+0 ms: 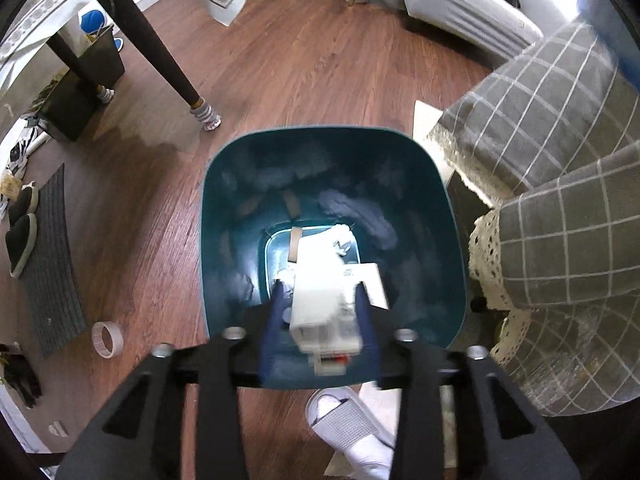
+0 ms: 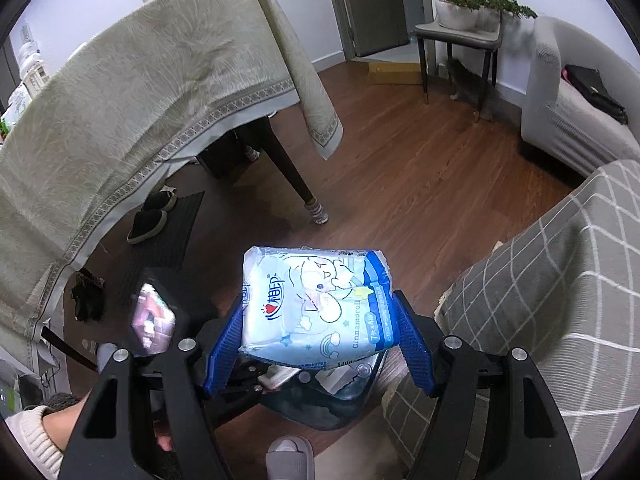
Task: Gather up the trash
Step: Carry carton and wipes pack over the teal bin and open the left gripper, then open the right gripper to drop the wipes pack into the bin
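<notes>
Teal plastic in the left wrist view: one bin (image 1: 224, 240), mouth up towards the camera, standing on a wood floor (image 1: 300, 80). Left gripper (image 1: 318, 286) pointed steeply down over the bin, two blue fingers (image 1: 277, 308) parted and not clamped. Between them one small white box (image 1: 324, 320), blurred, a gap showing on its left side, long axis running along the fingers and down into the bin. At the bin's bottom one crumpled tissue (image 1: 340, 238), one flat white card (image 1: 374, 284) and one tan strip (image 1: 295, 244). On the floor one tape roll (image 1: 106, 338), one white slipper (image 1: 352, 428) and two dark slippers (image 1: 22, 224) by a mat (image 1: 52, 260). Two checked cushions (image 1: 540, 120) to the right. Then the right wrist view: right gripper (image 2: 320, 300) angled downward, blue fingers (image 2: 224, 356) grasping one tissue pack (image 2: 312, 280) by its two sides. Pack above the bin (image 2: 320, 404), printed face to the camera, lettering running along the fingers; long axis hard to judge, nearly square from here. At lower left one hand (image 2: 64, 420) in a cream sleeve (image 2: 28, 436). One clothed table (image 2: 120, 120) behind, one chair (image 2: 460, 32) bearing a planter (image 2: 456, 14).
</notes>
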